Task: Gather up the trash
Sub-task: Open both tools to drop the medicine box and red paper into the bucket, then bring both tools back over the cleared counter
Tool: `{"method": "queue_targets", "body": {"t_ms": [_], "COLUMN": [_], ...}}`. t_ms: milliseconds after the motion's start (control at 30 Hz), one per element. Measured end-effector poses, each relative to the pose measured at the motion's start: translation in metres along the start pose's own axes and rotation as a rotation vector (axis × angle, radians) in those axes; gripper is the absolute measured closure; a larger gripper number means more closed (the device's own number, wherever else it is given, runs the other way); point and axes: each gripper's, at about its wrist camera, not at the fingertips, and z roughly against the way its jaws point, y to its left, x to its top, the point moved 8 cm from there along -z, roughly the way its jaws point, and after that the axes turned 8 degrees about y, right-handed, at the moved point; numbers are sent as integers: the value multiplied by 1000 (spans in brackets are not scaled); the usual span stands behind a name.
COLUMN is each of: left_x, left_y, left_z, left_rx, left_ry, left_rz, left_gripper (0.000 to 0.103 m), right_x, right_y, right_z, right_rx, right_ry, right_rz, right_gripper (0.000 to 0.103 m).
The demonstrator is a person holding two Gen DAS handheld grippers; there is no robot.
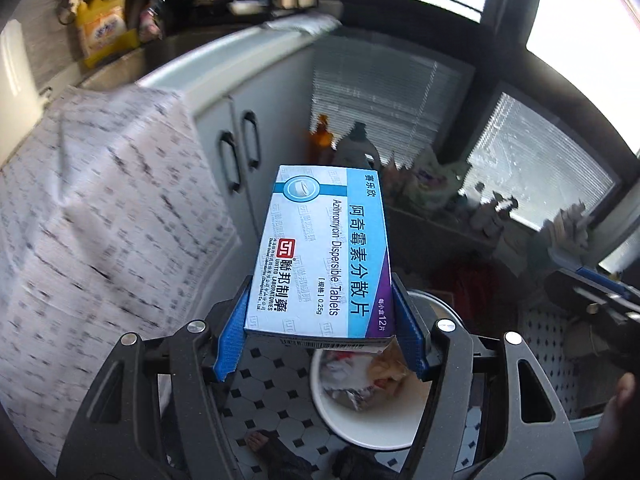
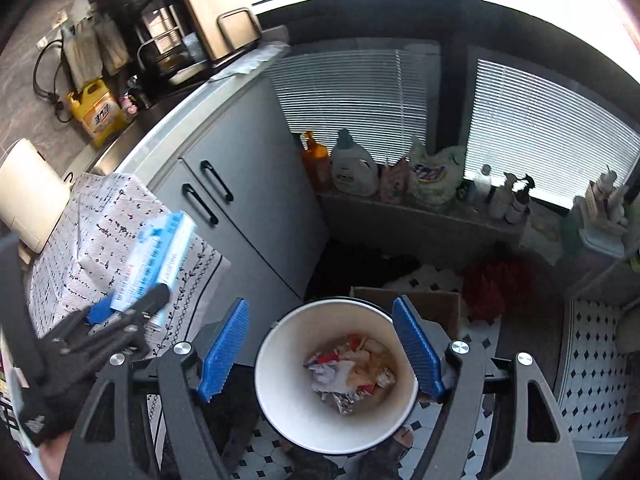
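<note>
Medicine box: blue and white carton printed "Azithromycin Dispersible Tablets", seen at the centre of the left wrist view. It is clamped by its near end between the blue pads of the left gripper, the jaws closed narrowly against its two long sides. In the right wrist view the same box is seen at centre left, held in the air in front of a patterned cloth.

Waste bin: white round container, lower centre of the right wrist view, standing on a black-and-white tiled floor. Crumpled paper, foil and red-and-white wrappers are contained at its bottom. In the left wrist view the bin is seen in the lower centre, partly hidden beneath the box and the gripper.

Right gripper: jaws spread wide, nothing held; the bin is framed between its blue pads.

Cardboard carton: brown, open, just behind the bin; contents cannot be told.

Grey cabinet: two doors with black handles, centre of the right wrist view.

Ledge under the window blinds, upper right centre: an orange bottle, a white detergent jug and smaller bottles are lined up.

Yellow jug: upper left, on the counter.
</note>
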Motion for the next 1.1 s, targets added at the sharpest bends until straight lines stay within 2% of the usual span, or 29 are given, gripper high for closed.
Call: {"method": "queue_targets", "body": {"t_ms": [267, 467, 567, 700, 900, 1100], "left_x": [-34, -60, -72, -73, -51, -31], "left_y": [-47, -66, -71, -66, -47, -13], "left_z": [-33, -55, -62, -58, -35, -7], "left_rx": [-43, -91, -118, -110, -88, -54], "left_ry": [83, 164, 199, 193, 137, 75], "left_rz": [-40, -52, -52, -44, -20, 4], "left_gripper": [39, 38, 27, 22, 18, 14], "right_x": [-25, -48, -54, -55, -43, -25], "right_y": [-45, -70, -73, -72, -61, -26], "right_z": [-3, -19, -23, -21, -13, -1], "right_rx": [-38, -60, -61, -55, -45, -17], "right_ry": [37, 87, 101, 99, 71, 32], "right_rz": [-19, -55, -62, -63, -52, -12], "right_gripper": [30, 30, 30, 30, 30, 25]}}
